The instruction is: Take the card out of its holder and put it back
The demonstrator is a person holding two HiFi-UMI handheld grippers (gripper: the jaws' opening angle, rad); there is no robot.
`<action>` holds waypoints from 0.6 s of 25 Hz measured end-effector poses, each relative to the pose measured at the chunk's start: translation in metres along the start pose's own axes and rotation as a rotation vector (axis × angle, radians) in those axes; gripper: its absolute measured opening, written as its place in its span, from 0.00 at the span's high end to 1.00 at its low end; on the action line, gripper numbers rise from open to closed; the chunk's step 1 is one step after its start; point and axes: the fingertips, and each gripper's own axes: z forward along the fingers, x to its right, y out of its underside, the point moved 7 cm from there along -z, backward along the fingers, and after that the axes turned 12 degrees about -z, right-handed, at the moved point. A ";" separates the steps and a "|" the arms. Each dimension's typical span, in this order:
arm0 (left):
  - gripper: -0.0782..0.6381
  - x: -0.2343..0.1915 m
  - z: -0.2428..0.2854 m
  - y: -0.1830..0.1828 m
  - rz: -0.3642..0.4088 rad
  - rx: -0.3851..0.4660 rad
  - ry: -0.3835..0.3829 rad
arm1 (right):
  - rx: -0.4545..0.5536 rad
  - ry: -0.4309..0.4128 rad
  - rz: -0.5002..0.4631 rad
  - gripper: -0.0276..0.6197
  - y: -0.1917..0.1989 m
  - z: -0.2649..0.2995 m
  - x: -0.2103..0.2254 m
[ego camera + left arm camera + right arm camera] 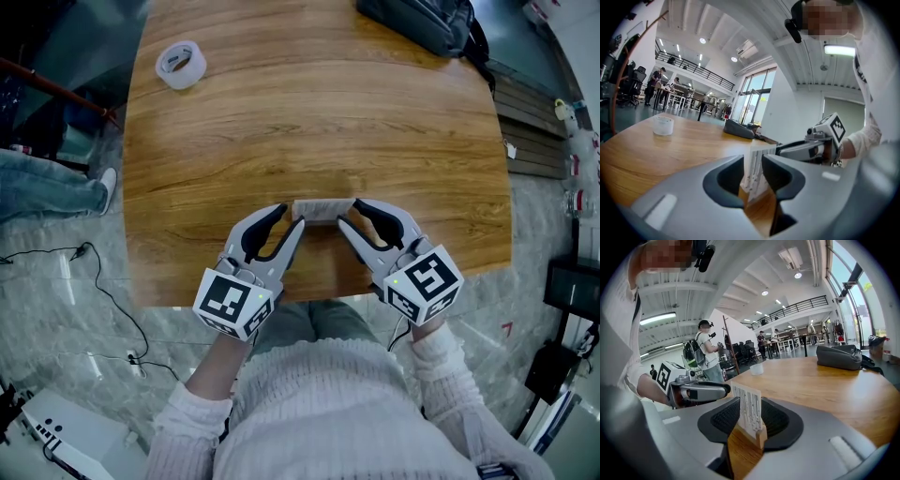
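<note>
One card (750, 408), one holder (761, 437), one tape roll (180, 64), one bag (420, 22).

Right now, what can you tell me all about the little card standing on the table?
The card is a thin white rectangle printed with rows of dark lines. It stands upright, its bottom edge slotted into a small wooden holder near the front edge of the wooden table. The left gripper and right gripper each have open fingers on either side of its ends, apparently not squeezing it.
</note>
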 end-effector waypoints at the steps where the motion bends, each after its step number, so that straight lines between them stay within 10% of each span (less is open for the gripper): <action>1: 0.72 0.002 -0.003 -0.001 -0.003 0.004 0.001 | -0.001 0.001 -0.001 0.75 -0.001 -0.003 -0.002; 15: 0.85 0.055 -0.028 -0.004 0.026 0.003 0.093 | 0.063 -0.017 -0.052 0.93 -0.021 -0.041 -0.046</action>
